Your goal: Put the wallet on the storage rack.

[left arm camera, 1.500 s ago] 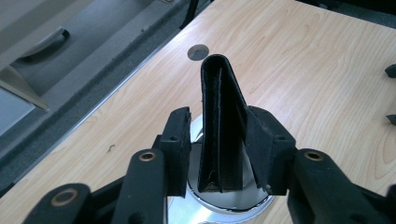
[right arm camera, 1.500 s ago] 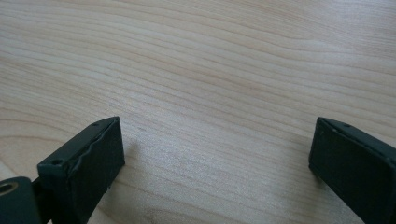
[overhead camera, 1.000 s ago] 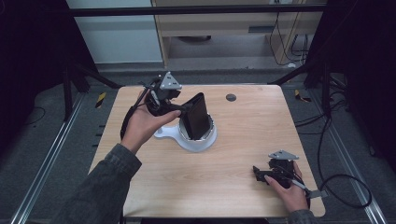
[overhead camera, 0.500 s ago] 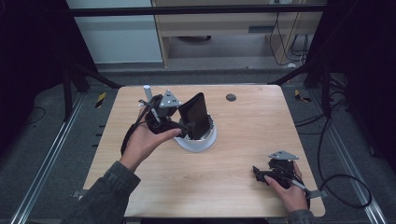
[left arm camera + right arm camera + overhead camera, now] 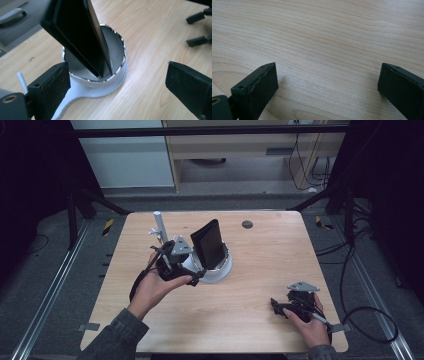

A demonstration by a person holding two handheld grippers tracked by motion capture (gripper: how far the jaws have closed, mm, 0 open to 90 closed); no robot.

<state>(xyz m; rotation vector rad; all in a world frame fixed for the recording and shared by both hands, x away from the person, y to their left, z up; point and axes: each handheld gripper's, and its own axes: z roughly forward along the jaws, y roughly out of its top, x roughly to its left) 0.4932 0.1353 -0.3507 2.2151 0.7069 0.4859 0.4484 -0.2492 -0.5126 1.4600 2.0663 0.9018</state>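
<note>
One black wallet [image 5: 75, 32] stands tilted in a white cup [image 5: 117, 62], upper left of centre, bearing no readable writing. The left gripper [image 5: 117, 87] has just opened; its spread jaws sit below the wallet, clear of it. The right gripper [image 5: 327, 87] rests open on the table [image 5: 324, 37].

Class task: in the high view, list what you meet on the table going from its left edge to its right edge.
White upright post → left tool → black wallet standing in the white holder → small dark disc → right tool.
</note>
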